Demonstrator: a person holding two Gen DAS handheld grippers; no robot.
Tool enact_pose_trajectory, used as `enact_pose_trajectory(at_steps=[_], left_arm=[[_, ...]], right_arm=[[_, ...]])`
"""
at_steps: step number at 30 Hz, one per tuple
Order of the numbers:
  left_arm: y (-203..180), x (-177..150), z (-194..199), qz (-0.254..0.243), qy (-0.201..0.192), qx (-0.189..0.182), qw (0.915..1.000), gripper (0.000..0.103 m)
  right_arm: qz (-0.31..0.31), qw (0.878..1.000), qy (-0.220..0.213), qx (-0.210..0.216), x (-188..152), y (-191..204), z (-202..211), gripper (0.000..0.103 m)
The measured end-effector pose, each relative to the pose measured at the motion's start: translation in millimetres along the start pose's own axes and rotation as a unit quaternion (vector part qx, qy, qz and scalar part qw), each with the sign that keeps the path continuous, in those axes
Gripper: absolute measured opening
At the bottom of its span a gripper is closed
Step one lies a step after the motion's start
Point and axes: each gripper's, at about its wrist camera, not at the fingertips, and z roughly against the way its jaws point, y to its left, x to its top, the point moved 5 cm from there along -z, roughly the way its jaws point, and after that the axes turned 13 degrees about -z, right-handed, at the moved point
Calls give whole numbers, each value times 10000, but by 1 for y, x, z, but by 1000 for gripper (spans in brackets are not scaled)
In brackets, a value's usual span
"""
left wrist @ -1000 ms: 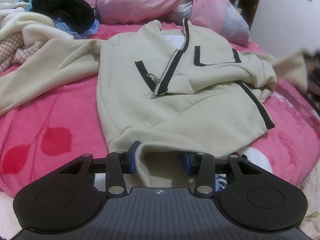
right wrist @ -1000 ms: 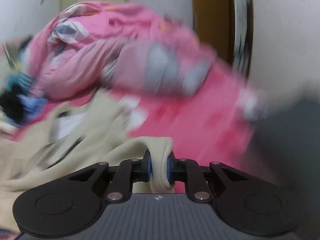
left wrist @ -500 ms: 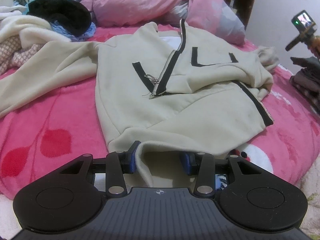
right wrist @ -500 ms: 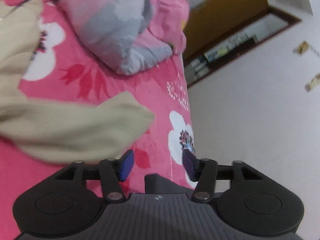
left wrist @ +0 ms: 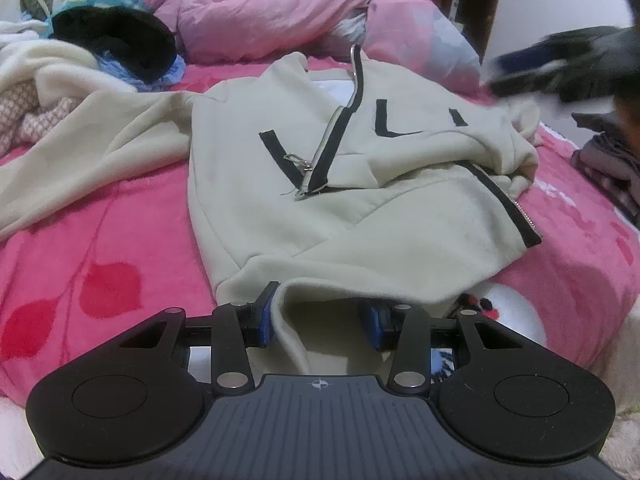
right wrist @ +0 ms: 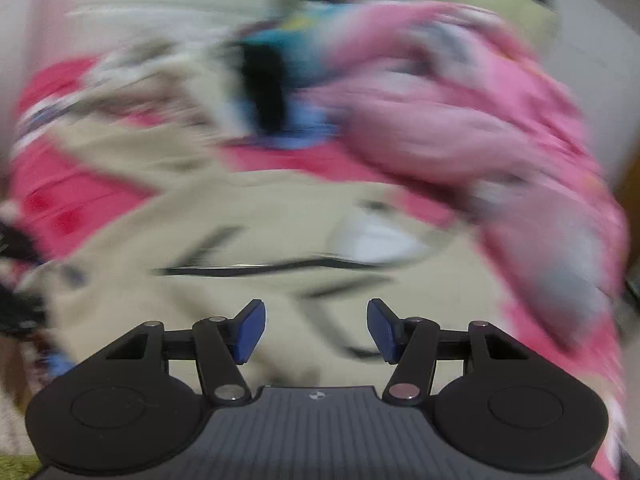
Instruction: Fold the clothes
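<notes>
Two grippers are at work on one cream jacket (left wrist: pixel 320 208) spread front-up on the pink blanket (left wrist: pixel 100 248). At the far left its sleeve (left wrist: pixel 80 152) trails out flat toward a heap of other clothes (left wrist: pixel 48 92); the body lies in the middle with the zip (left wrist: pixel 332 136) half open, and the right side is already turned in over the chest.

The left gripper (left wrist: pixel 320 316) sits at the near hem (left wrist: pixel 360 284) with its jaws wide apart; the hem edge lies between the blue pads (left wrist: pixel 264 316), but nothing is pinched. The right gripper (right wrist: pixel 316 328), blurred by fast motion in its own view, is likewise spread wide and carries nothing, hanging above the jacket's chest.

As a judgement, the outstretched left sleeve is what stands out as unfolded. To fold it well, pinch near the cuff through one layer only, lift clear of the blanket, lay it straight across the chest, and keep the hem pinned so the body does not drag.
</notes>
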Motion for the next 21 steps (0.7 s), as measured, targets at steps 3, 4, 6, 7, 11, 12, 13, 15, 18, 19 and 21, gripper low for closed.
enact_pose_trajectory(at_steps=[3, 4, 6, 7, 11, 12, 13, 15, 18, 19, 21], left_arm=[[0, -1, 0, -43, -31, 16, 10000, 42], [-1, -1, 0, -57, -42, 21, 10000, 42], [-1, -2, 1, -86, -63, 32, 9999, 42], [0, -2, 1, -86, -78, 23, 9999, 42], [2, -3, 1, -15, -134, -43, 9999, 42], [3, -3, 1, 11, -151, -57, 9999, 42], [3, -4, 1, 37, -168, -71, 9998, 42], [3, -4, 2, 47, -185, -88, 9998, 42], [5, -4, 2, 79, -184, -119, 9997, 42], [5, -4, 2, 91, -179, -128, 9997, 42], [6, -3, 2, 113, -170, -145, 9997, 42]], right_arm=[[526, 9984, 156, 146, -8, 48, -36, 55], [670, 9975, 207, 80, -10, 57, -50, 55], [964, 9948, 313, -26, -15, 66, -70, 54], [1067, 9938, 309, -51, -17, 68, -76, 54], [969, 9944, 412, -20, -17, 67, -92, 21], [737, 9963, 432, -10, -14, 63, -92, 17], [496, 9978, 447, -4, -10, 58, -92, 10], [-83, 9997, 246, 6, -2, 39, -81, 8], [-1069, 9937, -316, -142, 13, -3, -47, 7], [-1579, 9854, -603, -203, 17, -27, -25, 7], [-2558, 9593, -1133, -381, 8, -75, 21, 7]])
